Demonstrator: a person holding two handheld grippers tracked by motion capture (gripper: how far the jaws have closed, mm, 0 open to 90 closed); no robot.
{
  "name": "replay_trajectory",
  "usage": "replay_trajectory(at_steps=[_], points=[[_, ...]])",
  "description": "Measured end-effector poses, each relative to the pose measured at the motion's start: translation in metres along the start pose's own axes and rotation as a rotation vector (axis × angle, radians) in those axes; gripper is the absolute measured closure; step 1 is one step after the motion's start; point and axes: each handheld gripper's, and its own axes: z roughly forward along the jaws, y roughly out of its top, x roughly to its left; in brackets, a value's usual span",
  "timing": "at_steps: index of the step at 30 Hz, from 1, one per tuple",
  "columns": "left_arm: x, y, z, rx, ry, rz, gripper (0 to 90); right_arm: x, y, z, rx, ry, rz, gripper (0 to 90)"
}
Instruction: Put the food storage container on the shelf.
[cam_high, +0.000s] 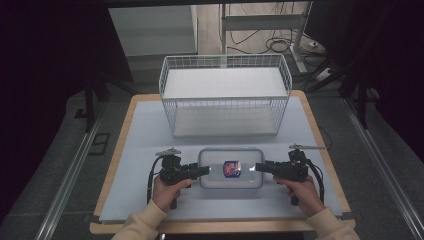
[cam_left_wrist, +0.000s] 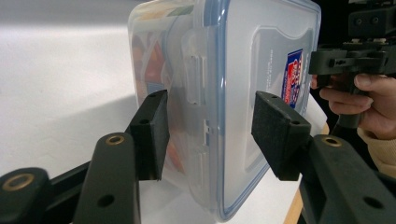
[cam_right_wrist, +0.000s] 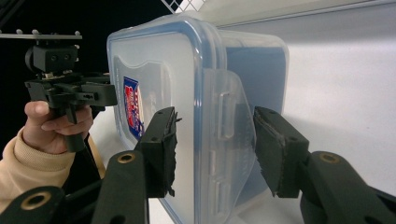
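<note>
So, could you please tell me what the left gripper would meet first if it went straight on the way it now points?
Most likely the side latch flap of the clear lidded container: the left gripper has its jaws open on either side of that end, with the flap straight ahead between them.

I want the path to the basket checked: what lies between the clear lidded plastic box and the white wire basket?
Nothing: in the high view, bare white table separates the clear blue-rimmed plastic box from the white wire basket.

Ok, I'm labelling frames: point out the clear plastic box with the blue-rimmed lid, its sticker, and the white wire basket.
Clear plastic box with blue-rimmed lid (cam_high: 220, 176), high view, lid's left part.
Sticker (cam_high: 231, 168), high view, centre.
White wire basket (cam_high: 225, 61), high view, rear rim.
</note>
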Motion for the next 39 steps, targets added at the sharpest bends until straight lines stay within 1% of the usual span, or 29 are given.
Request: replay_trajectory(at_steps=[4, 5, 9, 11, 13, 14, 16, 18, 19, 23, 24, 25, 26, 27, 28, 31, 32, 33, 34, 35, 36, 37, 38, 39], points=[[-0.001, 0.001, -0.002, -0.008, 0.000, 0.006, 48.2, 0.001, 0.001, 0.000, -0.009, 0.001, -0.002, 51.4], [-0.001, 0.002, -0.002, -0.014, 0.000, 0.002, 48.2, 0.002, 0.001, 0.000, -0.014, 0.001, -0.004, 51.3], [-0.004, 0.005, -0.004, -0.022, 0.002, 0.011, 48.2, 0.004, 0.005, -0.002, -0.026, 0.003, -0.011, 51.4], [-0.007, 0.007, -0.006, -0.024, 0.004, 0.023, 48.2, 0.006, 0.006, -0.003, -0.037, 0.004, -0.013, 51.3], [-0.009, 0.010, -0.008, -0.032, 0.003, 0.025, 48.2, 0.008, 0.009, -0.005, -0.043, 0.004, -0.025, 51.4], [-0.010, 0.012, -0.008, -0.034, 0.003, 0.033, 48.2, 0.010, 0.011, -0.006, -0.047, 0.004, -0.030, 51.4], [-0.012, 0.017, -0.010, -0.044, 0.000, 0.036, 48.2, 0.012, 0.015, -0.008, -0.052, 0.003, -0.039, 51.4], [-0.012, 0.018, -0.010, -0.047, 0.001, 0.035, 48.2, 0.015, 0.021, -0.010, -0.058, 0.001, -0.054, 51.4], [-0.014, 0.023, -0.013, -0.055, 0.001, 0.043, 48.2, 0.017, 0.025, -0.011, -0.064, 0.000, -0.062, 51.3], [-0.017, 0.034, -0.018, -0.069, 0.003, 0.058, 48.3, 0.023, 0.034, -0.012, -0.077, 0.000, -0.084, 51.3], [-0.020, 0.040, -0.022, -0.077, 0.007, 0.069, 48.3, 0.027, 0.042, -0.014, -0.085, 0.003, -0.099, 51.4], [-0.022, 0.044, -0.024, -0.082, 0.009, 0.076, 48.3, 0.029, 0.045, -0.014, -0.091, 0.005, -0.108, 51.4], [-0.023, 0.047, -0.026, -0.085, 0.011, 0.082, 48.2, 0.031, 0.048, -0.015, -0.093, 0.007, -0.111, 51.3], [-0.023, 0.047, -0.026, -0.085, 0.011, 0.082, 48.3, 0.031, 0.048, -0.015, -0.093, 0.007, -0.111, 51.3], [-0.026, 0.054, -0.029, -0.096, 0.014, 0.090, 48.2, 0.035, 0.055, -0.017, -0.102, 0.008, -0.122, 51.3], [-0.030, 0.064, -0.033, -0.106, 0.016, 0.104, 48.2, 0.041, 0.065, -0.019, -0.109, 0.008, -0.139, 51.3], [-0.030, 0.064, -0.033, -0.106, 0.016, 0.104, 48.2, 0.041, 0.065, -0.019, -0.109, 0.008, -0.139, 51.3], [-0.032, 0.071, -0.036, -0.114, 0.016, 0.111, 48.2, 0.045, 0.073, -0.021, -0.117, 0.006, -0.153, 51.3], [-0.032, 0.071, -0.036, -0.114, 0.016, 0.111, 48.2, 0.047, 0.077, -0.022, -0.119, 0.007, -0.159, 51.3], [-0.035, 0.078, -0.039, -0.125, 0.014, 0.118, 48.2, 0.049, 0.080, -0.023, -0.124, 0.005, -0.163, 51.3], [-0.037, 0.082, -0.041, -0.130, 0.014, 0.120, 48.2, 0.051, 0.084, -0.024, -0.126, 0.005, -0.172, 51.3], [-0.038, 0.085, -0.042, -0.135, 0.015, 0.124, 48.1, 0.053, 0.088, -0.025, -0.128, 0.007, -0.175, 51.3], [-0.038, 0.085, -0.042, -0.135, 0.015, 0.124, 48.1, 0.053, 0.088, -0.025, -0.128, 0.007, -0.175, 51.3], [-0.042, 0.092, -0.045, -0.143, 0.018, 0.134, 48.1, 0.056, 0.094, -0.027, -0.137, 0.007, -0.188, 51.3]])
